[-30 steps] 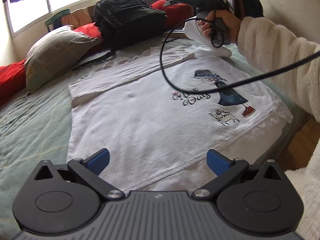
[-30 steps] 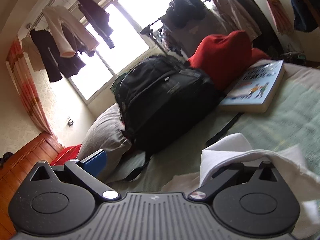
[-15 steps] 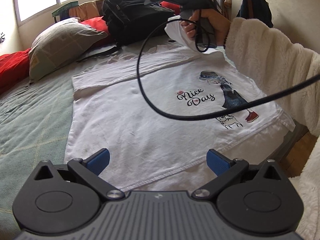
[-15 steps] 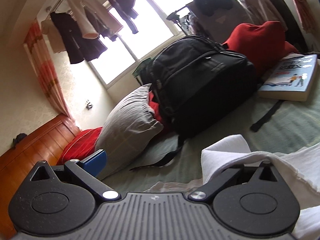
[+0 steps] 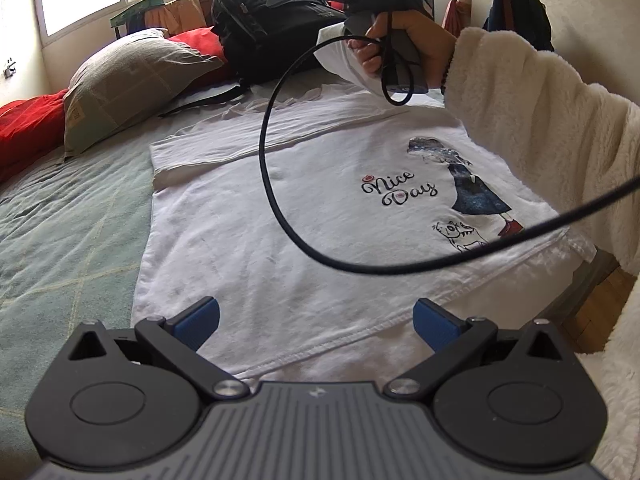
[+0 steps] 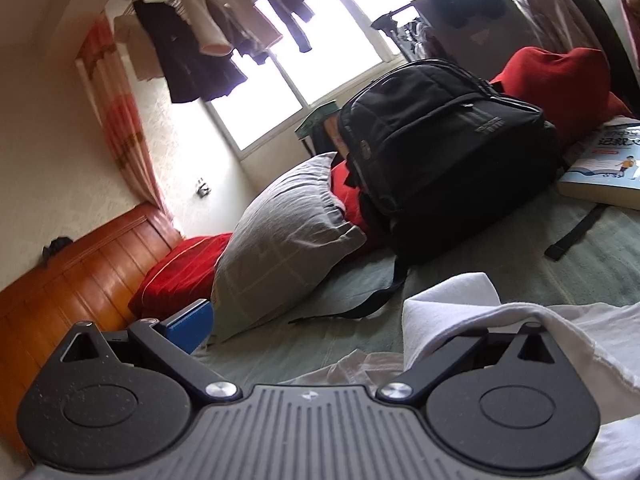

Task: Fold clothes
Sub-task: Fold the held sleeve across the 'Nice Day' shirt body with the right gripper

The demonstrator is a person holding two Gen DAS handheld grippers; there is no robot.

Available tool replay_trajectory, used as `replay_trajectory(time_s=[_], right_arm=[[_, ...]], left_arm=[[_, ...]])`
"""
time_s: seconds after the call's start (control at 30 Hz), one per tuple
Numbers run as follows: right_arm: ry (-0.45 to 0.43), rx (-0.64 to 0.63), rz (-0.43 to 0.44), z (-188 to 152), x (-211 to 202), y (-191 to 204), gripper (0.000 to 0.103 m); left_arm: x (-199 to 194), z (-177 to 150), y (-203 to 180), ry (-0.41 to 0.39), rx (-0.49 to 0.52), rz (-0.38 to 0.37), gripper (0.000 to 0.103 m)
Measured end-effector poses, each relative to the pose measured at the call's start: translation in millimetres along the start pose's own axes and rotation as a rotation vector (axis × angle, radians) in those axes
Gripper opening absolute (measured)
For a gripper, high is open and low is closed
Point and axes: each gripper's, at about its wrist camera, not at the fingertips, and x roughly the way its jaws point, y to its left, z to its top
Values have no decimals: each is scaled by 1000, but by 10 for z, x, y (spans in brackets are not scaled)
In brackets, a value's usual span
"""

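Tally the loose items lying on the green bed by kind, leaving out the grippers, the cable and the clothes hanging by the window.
White printed "Nice Day" T-shirt: 1
Black backpack: 1
Grey checked pillow: 1
Red cushions or bedding pieces: at least 2; whether they join behind the backpack is hidden
Pale blue paperback book: 1
Total: at least 6

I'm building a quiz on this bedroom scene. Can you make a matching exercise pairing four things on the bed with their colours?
Things:
1. T-shirt
2. backpack
3. pillow
4. bedspread

Colours:
A. grey
B. white
C. pale green
D. black

Pairs: 1-B, 2-D, 3-A, 4-C
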Motion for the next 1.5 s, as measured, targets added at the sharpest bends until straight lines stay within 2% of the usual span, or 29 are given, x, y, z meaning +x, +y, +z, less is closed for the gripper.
replay_trajectory(time_s=[0.23, 0.43, 0.6, 0.7, 0.87, 0.97, 1.17, 1.27, 1.37, 1.43, 1.5], right_arm=[[51, -61, 20, -111, 60, 139, 103], [124, -133, 39, -271, 161, 271, 103], [199, -183, 20, -420, 285, 277, 103], [247, -124, 15, -512, 348, 151, 103], [298, 65, 28, -633, 347, -185, 103], [279, 183, 51, -640, 254, -371, 103], [169, 410, 93, -544, 35, -628, 103], [205, 345, 67, -493, 121, -520, 103], [318, 269, 78, -563, 292, -348, 103], [362, 268, 92, -639, 323, -316, 103], [361, 311, 98, -692, 258, -385, 103]], left_arm=[[-8, -5, -11, 3, -1, 0, 102], [0, -9, -11, 5, -2, 2, 102], [3, -20, -6, 7, -8, 4, 102], [6, -27, 1, 6, -13, 6, 102], [11, -44, 20, 4, -21, 5, 102], [17, -49, 36, 2, -27, 3, 102], [26, -60, 59, -8, -38, -7, 102], [29, -73, 69, -12, -41, -16, 102], [26, -96, 100, -12, -52, -9, 102], [20, -108, 123, -11, -60, 0, 102], [12, -115, 136, -10, -63, 3, 102]])
